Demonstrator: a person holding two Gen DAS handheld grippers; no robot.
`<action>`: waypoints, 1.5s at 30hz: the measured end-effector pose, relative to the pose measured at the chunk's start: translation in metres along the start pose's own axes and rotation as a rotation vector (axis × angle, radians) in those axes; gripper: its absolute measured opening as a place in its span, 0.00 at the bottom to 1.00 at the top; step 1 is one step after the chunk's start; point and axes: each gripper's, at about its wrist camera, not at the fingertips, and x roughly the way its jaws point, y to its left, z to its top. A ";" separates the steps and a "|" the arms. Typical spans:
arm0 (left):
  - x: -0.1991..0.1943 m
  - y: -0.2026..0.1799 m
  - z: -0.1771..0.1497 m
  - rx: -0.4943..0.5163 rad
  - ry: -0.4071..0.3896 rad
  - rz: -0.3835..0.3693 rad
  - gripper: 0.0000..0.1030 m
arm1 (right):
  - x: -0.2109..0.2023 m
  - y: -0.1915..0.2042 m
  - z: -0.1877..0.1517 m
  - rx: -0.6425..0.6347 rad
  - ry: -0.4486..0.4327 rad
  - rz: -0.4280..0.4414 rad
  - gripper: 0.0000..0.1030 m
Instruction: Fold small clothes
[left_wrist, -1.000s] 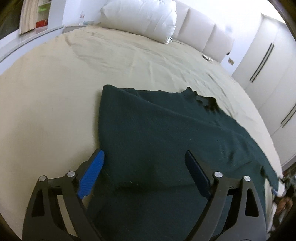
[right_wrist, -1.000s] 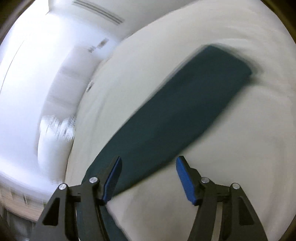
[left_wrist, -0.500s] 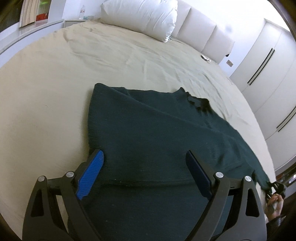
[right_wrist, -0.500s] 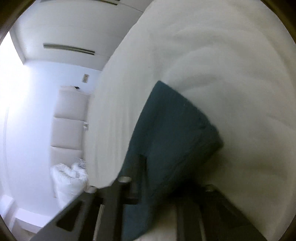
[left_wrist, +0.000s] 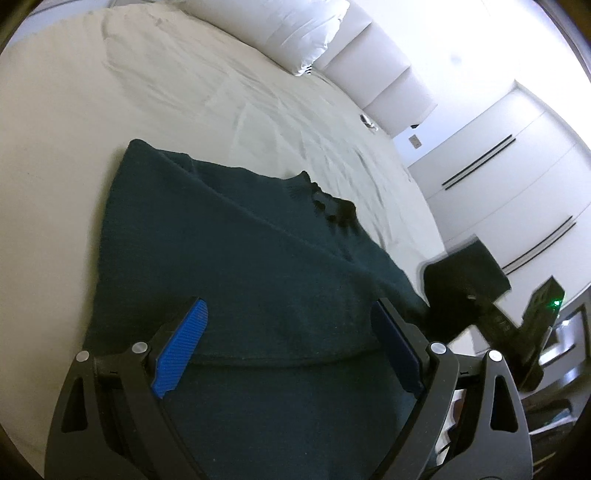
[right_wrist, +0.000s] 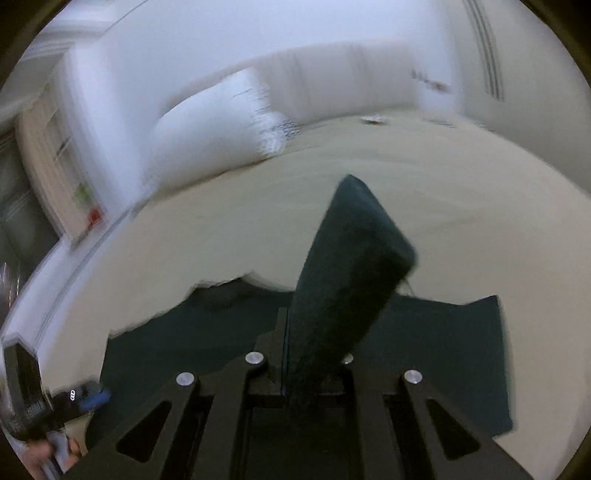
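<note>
A dark green sweater lies spread on the bed, well short of the white pillow at the headboard. The left tongs hang over the sweater's near part with fingers apart, gripping nothing. The right tongs are clamped on a sleeve of the sweater, lifted off the bed.
</note>
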 end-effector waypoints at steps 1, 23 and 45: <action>0.000 0.001 0.001 -0.005 -0.001 -0.011 0.88 | 0.015 0.023 -0.008 -0.060 0.034 0.027 0.10; 0.071 -0.036 -0.009 0.066 0.222 0.119 0.64 | -0.041 -0.075 -0.141 0.523 0.076 0.337 0.76; 0.041 0.017 0.031 -0.008 0.094 0.180 0.08 | -0.054 -0.126 -0.153 0.781 -0.025 0.342 0.76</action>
